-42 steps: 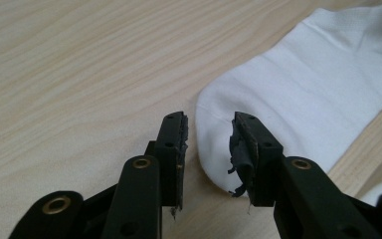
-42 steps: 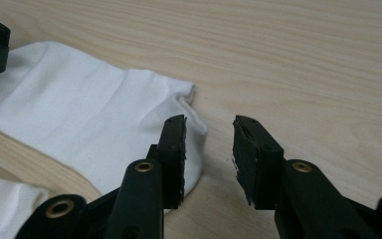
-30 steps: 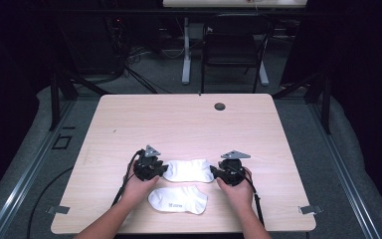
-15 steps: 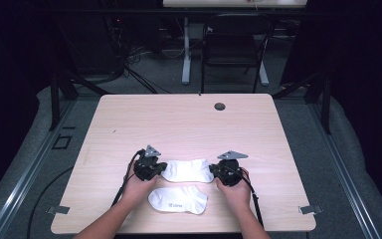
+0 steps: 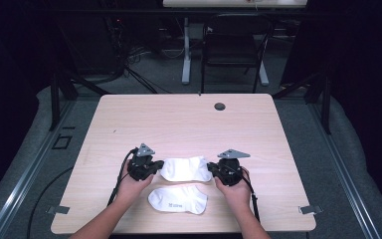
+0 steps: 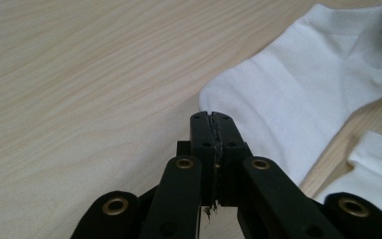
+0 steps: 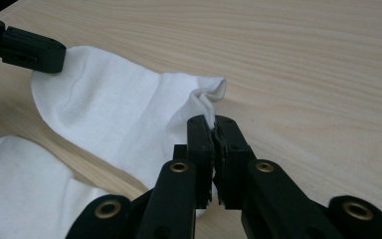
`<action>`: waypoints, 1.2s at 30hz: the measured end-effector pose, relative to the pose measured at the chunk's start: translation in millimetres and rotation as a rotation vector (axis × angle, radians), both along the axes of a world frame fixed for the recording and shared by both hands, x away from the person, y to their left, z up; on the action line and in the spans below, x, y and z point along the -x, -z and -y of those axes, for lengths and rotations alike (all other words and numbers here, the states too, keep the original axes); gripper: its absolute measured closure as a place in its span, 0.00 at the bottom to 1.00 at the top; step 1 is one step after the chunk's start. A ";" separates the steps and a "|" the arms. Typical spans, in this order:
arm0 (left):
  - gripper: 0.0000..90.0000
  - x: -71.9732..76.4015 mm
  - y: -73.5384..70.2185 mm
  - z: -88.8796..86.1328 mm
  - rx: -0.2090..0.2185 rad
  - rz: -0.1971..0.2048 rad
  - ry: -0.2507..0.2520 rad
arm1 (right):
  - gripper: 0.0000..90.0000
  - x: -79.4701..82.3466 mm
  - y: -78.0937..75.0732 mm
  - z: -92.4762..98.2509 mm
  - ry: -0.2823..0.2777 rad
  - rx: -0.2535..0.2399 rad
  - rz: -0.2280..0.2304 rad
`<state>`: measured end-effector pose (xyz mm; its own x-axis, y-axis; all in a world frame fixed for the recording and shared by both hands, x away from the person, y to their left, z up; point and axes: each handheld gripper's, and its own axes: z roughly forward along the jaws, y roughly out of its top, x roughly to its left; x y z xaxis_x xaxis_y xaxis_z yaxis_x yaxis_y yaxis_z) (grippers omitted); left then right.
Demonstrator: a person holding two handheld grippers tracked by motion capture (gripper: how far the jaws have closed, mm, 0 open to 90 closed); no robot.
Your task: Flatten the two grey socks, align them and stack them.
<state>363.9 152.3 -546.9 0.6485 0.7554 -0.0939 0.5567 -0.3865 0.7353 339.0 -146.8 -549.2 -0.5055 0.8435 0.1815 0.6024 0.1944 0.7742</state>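
In the high view, the left gripper and right gripper flank the upper white sock on the table, a second white sock nearer the person. In the left gripper view the jaws are pressed together at the sock's toe edge, seemingly pinching fabric. In the right gripper view the jaws are clamped on the bunched cuff.

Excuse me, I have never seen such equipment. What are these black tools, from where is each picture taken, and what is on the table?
A person holds one two-jaw hand tool in each hand. The high view looks down on the wooden table; the two other pictures come from cameras riding on each tool. Two white socks lie there. The left gripper and the right gripper are each closed on one end of the farther sock; their jaws have just been closing. The nearer sock, with small grey print, lies untouched. A small dark round fitting sits near the far edge.
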 end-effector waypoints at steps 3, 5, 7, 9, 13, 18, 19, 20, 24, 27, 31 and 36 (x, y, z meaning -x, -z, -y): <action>0.99 6.3 -5.9 -3.3 0.007 0.006 0.011 | 0.96 4.2 -11.0 -4.8 -0.024 0.008 0.007; 0.99 8.5 -7.6 -4.2 0.007 0.007 0.011 | 0.96 5.7 -13.3 -5.8 -0.025 0.007 0.006; 0.99 12.6 -9.8 -6.5 0.016 0.012 0.013 | 0.96 9.3 -17.0 -6.8 -0.036 0.006 0.004; 0.99 17.1 -11.3 -9.4 0.016 0.015 0.017 | 0.96 12.2 -18.7 -6.8 -0.038 0.004 0.003; 0.99 27.3 -13.3 -15.1 0.019 0.017 0.032 | 0.96 20.7 -19.2 -8.3 -0.056 -0.002 -0.009; 0.99 42.5 -14.2 -20.4 0.020 0.016 0.050 | 0.96 34.2 -19.9 -11.3 -0.084 0.004 -0.017; 0.99 44.8 -14.2 -21.2 0.024 0.016 0.047 | 0.96 36.2 -20.0 -11.7 -0.085 0.004 -0.016; 0.99 47.4 -14.4 -22.6 0.030 0.013 0.050 | 0.96 38.8 -20.4 -11.9 -0.090 0.004 -0.019; 0.99 56.1 -14.5 -25.4 0.037 0.008 0.056 | 0.96 49.4 -20.1 -13.4 -0.109 0.004 -0.020; 0.99 62.3 -14.2 -27.3 0.038 0.005 0.058 | 0.96 57.0 -18.6 -14.9 -0.120 0.004 -0.028; 0.99 68.8 -12.2 -30.0 0.029 0.002 0.067 | 0.96 66.0 -17.8 -15.5 -0.141 0.012 -0.033; 0.99 75.1 -8.9 -31.1 0.038 -0.013 0.071 | 0.96 74.3 -15.2 -16.4 -0.150 0.016 -0.034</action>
<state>288.8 183.4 -538.0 0.6986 0.7035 -0.1307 0.5386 -0.3968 0.7433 264.7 -130.4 -534.1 -0.6198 0.7618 0.1883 0.5918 0.2962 0.7497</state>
